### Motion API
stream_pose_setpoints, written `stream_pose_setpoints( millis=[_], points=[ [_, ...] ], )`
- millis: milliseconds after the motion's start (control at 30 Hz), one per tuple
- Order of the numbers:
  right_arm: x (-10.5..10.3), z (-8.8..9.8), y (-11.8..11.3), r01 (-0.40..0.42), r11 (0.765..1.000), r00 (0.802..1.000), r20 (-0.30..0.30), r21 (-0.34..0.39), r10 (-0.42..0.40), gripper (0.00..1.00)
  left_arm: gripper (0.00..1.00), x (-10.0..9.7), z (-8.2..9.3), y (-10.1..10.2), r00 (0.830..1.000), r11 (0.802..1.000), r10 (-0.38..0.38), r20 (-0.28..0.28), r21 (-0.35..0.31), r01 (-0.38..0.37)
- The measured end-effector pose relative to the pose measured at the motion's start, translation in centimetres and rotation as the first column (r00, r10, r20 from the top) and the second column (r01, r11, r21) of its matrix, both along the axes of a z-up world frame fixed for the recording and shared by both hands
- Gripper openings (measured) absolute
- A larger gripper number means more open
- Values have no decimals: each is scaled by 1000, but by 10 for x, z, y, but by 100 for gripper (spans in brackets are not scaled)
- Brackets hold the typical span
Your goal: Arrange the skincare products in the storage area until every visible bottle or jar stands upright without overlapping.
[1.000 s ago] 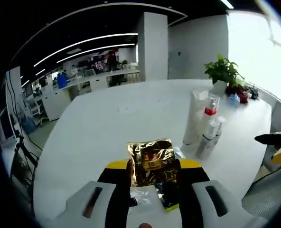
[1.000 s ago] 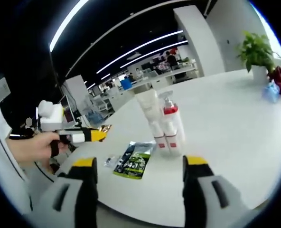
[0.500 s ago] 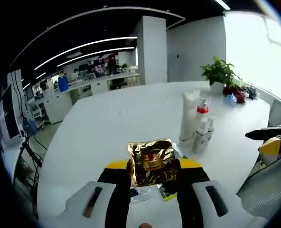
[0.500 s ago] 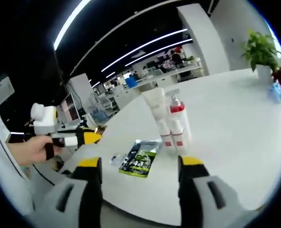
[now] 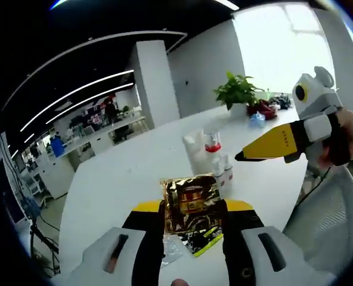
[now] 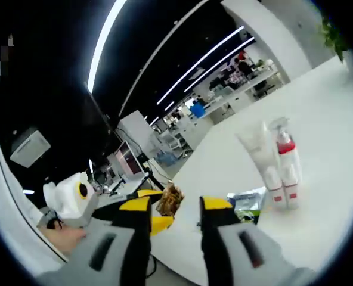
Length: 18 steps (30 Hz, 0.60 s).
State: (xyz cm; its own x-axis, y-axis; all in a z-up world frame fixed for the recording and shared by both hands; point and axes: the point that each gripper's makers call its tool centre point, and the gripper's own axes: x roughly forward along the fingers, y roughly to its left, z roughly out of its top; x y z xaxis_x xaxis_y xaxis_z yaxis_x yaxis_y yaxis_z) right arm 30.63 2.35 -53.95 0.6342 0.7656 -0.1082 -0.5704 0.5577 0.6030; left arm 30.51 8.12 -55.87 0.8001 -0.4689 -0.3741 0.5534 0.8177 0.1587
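The gold foil sachet [image 5: 191, 202] is pinched between the jaws of the left gripper [image 5: 193, 215], held above the near edge of the white table [image 5: 129, 173]. Beyond it, a white tube [image 5: 195, 152], a red-collared spray bottle [image 5: 212, 149] and small bottles [image 5: 226, 173] stand upright, close together. A green sachet [image 6: 248, 201] lies flat beside them. The right gripper [image 6: 175, 217] is spread and carries nothing. Judgement: the bottles appear arranged; the sachets remain to be placed.
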Motion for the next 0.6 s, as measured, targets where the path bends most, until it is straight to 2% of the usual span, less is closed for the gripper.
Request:
stream_pose_setpoints(
  millis=[233,400,533,600],
  points=[
    [3,-10,17,-47,999,996,-69,12,48,24,35,-5,12,-2,999,999,-29,40,32,28],
    [4,-10,26,-63,997,993,-98,48,67,14,35,-6,12,-4,999,999,-35,35,19,34],
    [4,-10,28,-74,995,989,-120,64,81,3,35,-6,10,-4,999,999,-36,28,17,36],
    [4,-10,28,-74,994,988,-132,75,83,2,35,-5,10,-3,999,999,-37,24,16,36]
  ],
)
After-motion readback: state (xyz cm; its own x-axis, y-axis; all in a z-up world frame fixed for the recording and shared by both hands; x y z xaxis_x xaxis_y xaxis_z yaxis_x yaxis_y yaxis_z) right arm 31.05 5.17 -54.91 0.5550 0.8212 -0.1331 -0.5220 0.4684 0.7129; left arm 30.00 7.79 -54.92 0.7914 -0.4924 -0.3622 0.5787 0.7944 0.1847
